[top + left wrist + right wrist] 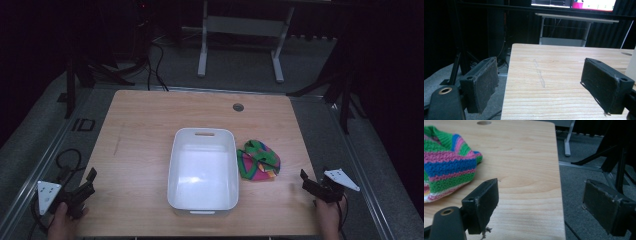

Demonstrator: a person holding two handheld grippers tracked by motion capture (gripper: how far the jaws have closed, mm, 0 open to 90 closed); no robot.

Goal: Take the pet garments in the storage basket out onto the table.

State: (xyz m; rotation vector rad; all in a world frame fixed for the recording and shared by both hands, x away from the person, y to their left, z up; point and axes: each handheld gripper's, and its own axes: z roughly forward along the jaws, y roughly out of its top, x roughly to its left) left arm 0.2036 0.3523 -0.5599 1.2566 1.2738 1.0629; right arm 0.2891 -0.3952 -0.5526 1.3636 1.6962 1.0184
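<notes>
While you hold both grippers off the near corners, one wooden table (145, 130) carries two things: one white plastic bin (203, 170) at the middle of the near edge, and one striped knitted cloth (259, 159) just beside its right wall. Your left gripper (86, 184) sits at the near left corner, jaws wide apart, nothing between them. Your right gripper (310, 186) at the near right corner is also spread, empty, straddling the table's right edge.

Light: dim, room mostly dark.
Floor: grey carpet (320, 60).
Table: light wood top (145, 125), round cable hole (238, 107) at far edge.
Behind: white-legged desk frame (240, 30), lit monitors (574, 3), black cables (155, 65).
</notes>
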